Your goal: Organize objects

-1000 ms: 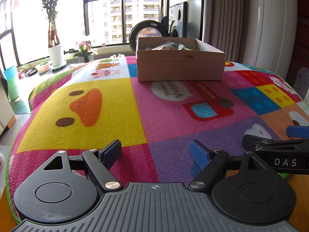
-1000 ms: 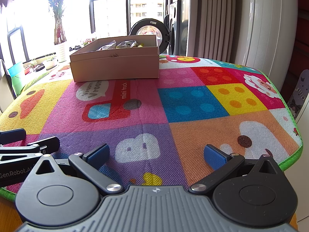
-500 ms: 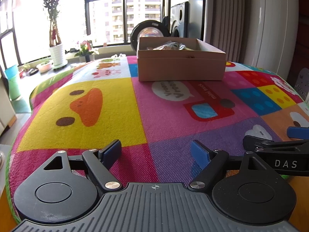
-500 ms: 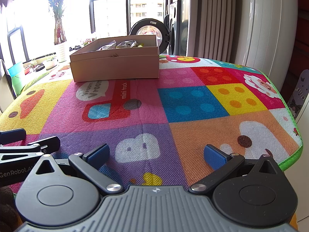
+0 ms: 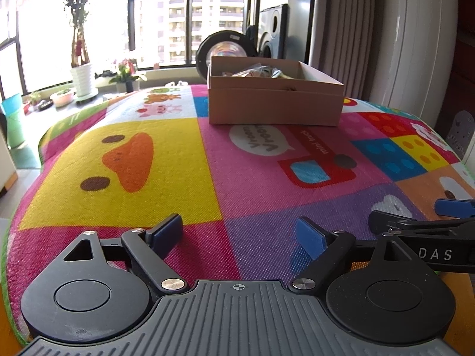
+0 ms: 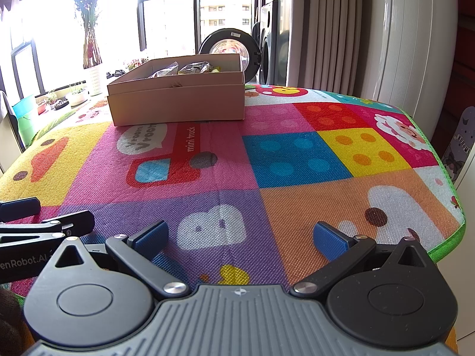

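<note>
Brown cardboard makes up the task's centrepiece, an open box (image 5: 276,105) standing at the far side of the table on a bright cartoon-printed play mat (image 5: 166,184), its top open so that things can go in from above. Crinkled clear wrappers (image 6: 181,69) and other small items already lie inside, though what they are is too small to tell. Between the box and the near edge the mat carries nothing loose, so the sorting looks largely done, or else the remaining things lie out of view. The left gripper (image 5: 239,234) sits low at the near edge, its blue pads spread wide with nothing between them; the right gripper (image 6: 240,235) rests just beside it, likewise spread and empty. Both point towards the box, well apart from it, which reads as a resting or ready stance, not a reach. Beyond the table stand a potted plant (image 5: 81,59) by the bright window, a washing machine (image 6: 228,49) with its round door swung out, and pale curtains (image 6: 326,29).
</note>
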Demonstrator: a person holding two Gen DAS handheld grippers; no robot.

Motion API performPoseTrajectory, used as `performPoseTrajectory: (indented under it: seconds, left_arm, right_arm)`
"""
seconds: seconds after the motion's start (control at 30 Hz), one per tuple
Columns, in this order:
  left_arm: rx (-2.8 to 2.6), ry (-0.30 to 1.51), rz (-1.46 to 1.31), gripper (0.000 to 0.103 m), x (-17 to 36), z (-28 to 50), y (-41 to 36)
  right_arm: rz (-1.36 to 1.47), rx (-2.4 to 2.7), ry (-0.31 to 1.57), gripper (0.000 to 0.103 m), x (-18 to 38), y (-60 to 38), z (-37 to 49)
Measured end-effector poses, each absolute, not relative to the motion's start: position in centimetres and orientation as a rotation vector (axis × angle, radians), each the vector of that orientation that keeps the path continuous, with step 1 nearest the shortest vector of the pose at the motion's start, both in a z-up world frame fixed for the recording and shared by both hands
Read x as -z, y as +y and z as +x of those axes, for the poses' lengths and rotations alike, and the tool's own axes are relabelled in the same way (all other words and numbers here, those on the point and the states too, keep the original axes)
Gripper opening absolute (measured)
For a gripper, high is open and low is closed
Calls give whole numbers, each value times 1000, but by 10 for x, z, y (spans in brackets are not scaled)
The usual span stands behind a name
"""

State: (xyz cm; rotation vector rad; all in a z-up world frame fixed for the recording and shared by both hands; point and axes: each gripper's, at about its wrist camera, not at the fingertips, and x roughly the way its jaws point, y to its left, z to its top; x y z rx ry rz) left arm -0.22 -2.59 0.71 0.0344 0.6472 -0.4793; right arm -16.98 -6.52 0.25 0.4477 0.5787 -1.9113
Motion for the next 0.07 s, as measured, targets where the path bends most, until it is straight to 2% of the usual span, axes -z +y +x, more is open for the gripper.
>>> performPoseTrajectory:
  seconds: [0.07]
  left_arm:
    - [479,648,34,89,-7,-2,-25]
  right_arm:
    - [447,1911,579,103,-3,-65,-170]
